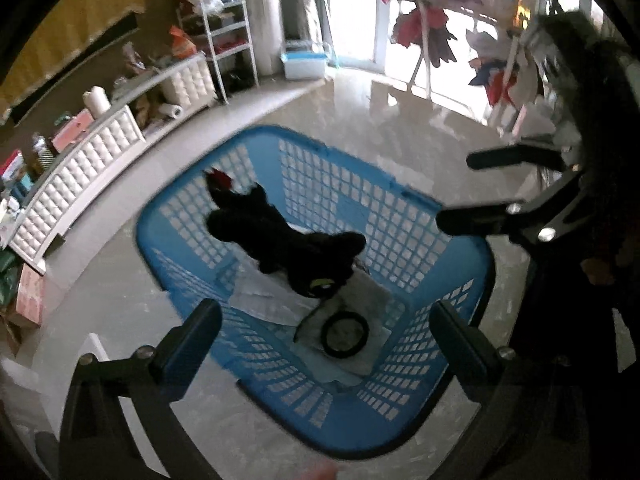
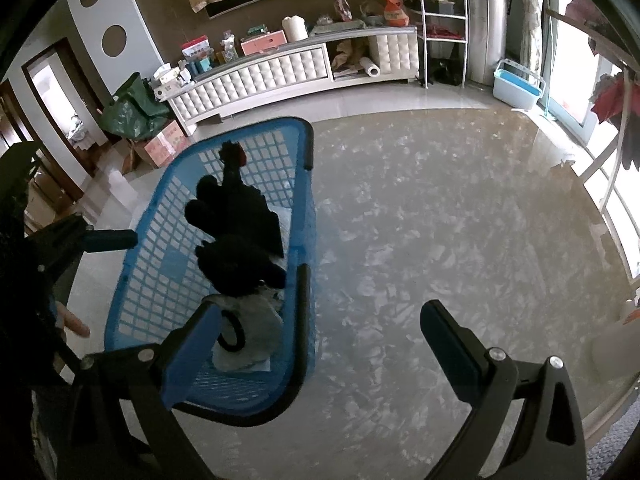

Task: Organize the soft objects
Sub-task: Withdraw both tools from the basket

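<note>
Looking down into the blue basket (image 1: 448,216), we see the black plush toy (image 1: 280,240) lying inside on pale cloths (image 1: 360,300), beside a cloth with a black ring (image 1: 345,333) printed on it. Our left gripper (image 1: 326,334) hangs above with jaws spread wide and nothing between them; our right gripper (image 2: 312,344) is likewise spread and empty, off to the basket's side over bare floor (image 2: 440,208). To finish this drop well, we judge it best to lift clear without snagging the rim, then seek the next soft item.
</note>
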`<move>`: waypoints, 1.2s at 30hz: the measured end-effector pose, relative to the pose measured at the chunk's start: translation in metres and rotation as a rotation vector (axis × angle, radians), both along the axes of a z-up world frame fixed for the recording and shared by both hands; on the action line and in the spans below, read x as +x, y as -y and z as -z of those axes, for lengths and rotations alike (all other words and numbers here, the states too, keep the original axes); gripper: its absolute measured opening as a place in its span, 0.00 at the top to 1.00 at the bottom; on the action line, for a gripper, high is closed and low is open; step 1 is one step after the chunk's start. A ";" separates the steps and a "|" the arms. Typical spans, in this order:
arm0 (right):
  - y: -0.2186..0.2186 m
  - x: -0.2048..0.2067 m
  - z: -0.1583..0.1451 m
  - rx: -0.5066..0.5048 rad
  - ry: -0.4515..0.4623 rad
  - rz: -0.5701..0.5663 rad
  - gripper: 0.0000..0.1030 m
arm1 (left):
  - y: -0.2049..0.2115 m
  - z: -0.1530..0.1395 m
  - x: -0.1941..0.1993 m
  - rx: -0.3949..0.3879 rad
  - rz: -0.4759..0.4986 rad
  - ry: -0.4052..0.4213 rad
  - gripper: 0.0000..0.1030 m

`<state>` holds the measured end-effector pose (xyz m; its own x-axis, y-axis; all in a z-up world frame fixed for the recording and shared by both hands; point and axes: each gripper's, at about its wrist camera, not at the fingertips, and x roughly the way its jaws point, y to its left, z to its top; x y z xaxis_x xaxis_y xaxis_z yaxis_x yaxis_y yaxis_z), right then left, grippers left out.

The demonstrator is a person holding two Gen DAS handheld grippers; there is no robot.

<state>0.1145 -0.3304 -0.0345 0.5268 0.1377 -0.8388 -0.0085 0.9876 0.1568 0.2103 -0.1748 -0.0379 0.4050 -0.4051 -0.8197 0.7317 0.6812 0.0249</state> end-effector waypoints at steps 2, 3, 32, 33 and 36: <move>-0.005 -0.001 -0.004 -0.007 0.006 -0.006 0.03 | -0.008 -0.009 -0.004 -0.008 -0.035 0.038 0.00; -0.008 -0.001 -0.006 -0.012 0.009 -0.011 0.03 | -0.015 -0.015 -0.005 -0.006 -0.069 0.065 0.00; -0.170 0.033 -0.017 -0.085 0.053 -0.253 0.03 | -0.251 -0.050 -0.030 -0.095 -0.618 0.171 0.00; -0.176 0.036 -0.016 -0.088 0.058 -0.256 0.03 | -0.260 -0.049 -0.031 -0.100 -0.637 0.170 0.00; -0.190 0.042 -0.014 -0.078 0.064 -0.265 0.03 | -0.285 -0.045 -0.029 -0.104 -0.683 0.155 0.00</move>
<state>0.1564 -0.1400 -0.0206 0.5330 0.2143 -0.8185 -0.2753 0.9587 0.0717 0.1811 0.1101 0.0069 0.7052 -0.0916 -0.7031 0.1330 0.9911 0.0043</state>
